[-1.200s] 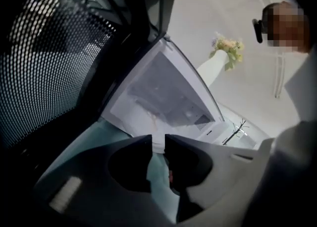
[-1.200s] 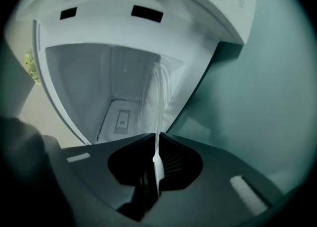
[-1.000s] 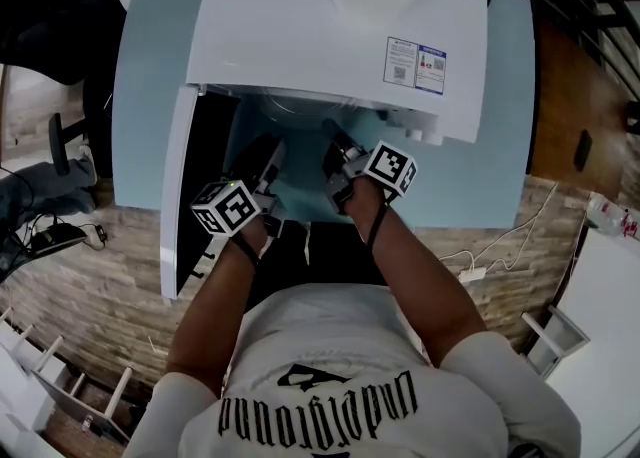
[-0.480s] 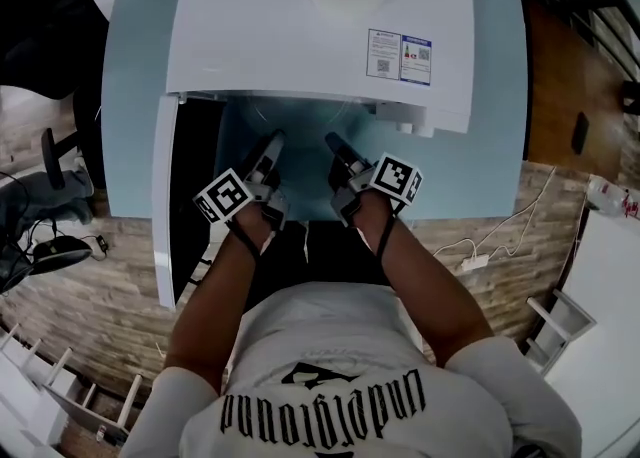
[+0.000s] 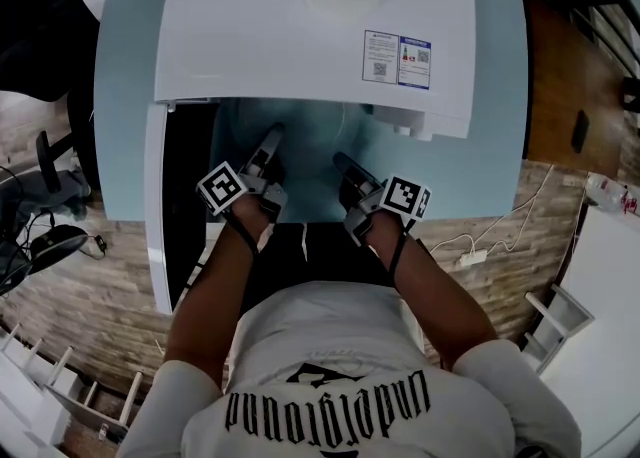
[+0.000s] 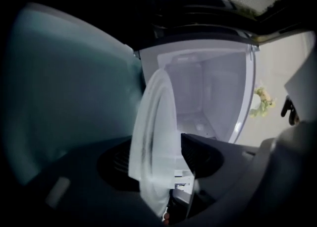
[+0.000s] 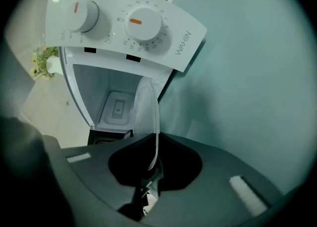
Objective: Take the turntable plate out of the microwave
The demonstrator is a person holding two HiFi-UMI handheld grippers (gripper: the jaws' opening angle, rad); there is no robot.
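Right claw (image 7: 151, 146) pinches turntable plate (image 7: 145, 106) rim, jaws just tightened

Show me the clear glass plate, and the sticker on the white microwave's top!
Clear round glass plate (image 7: 146, 114): right gripper view, middle of the glass.
Blue-and-white rectangular sticker (image 5: 397, 58): head view, sticker's centre.

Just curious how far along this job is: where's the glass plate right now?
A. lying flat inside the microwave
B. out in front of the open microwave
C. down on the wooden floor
B: the glass plate stands on edge outside the microwave, whose open inside shows empty behind it.
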